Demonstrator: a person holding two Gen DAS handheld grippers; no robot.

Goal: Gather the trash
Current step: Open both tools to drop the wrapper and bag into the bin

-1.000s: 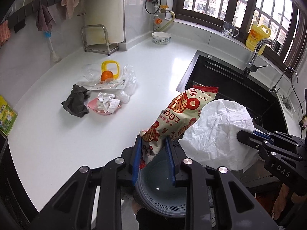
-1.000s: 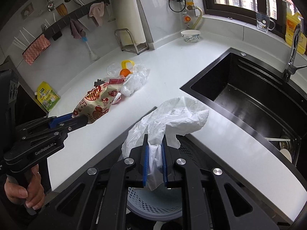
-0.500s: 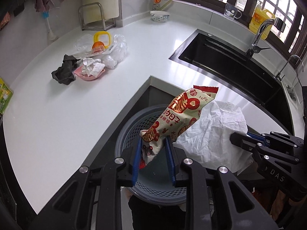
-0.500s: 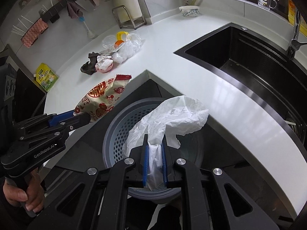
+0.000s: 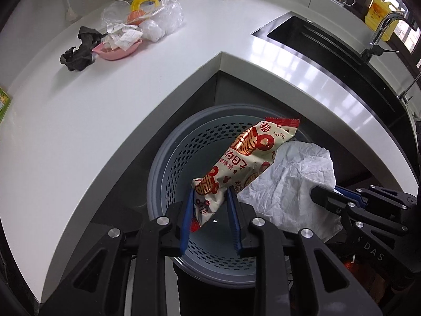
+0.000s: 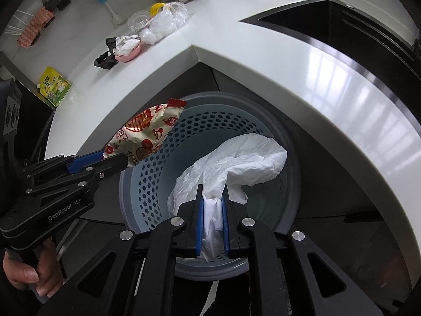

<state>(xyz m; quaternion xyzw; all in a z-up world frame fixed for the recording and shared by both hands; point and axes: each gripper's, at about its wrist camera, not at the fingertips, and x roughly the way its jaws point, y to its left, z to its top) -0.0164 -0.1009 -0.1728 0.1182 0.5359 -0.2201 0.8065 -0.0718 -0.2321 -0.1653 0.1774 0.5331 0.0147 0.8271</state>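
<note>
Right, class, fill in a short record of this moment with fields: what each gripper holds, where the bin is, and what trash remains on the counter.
left gripper: shut on snack wrapper
right gripper: shut on white plastic bag
bin: grey perforated basket, under both grippers, below the counter corner
counter: pink dish of paper scraps, dark rag, clear bags

White corner countertop (image 5: pixel 105 110), black sink (image 5: pixel 323 44), faucet (image 5: pixel 379 34), window glare.
</note>
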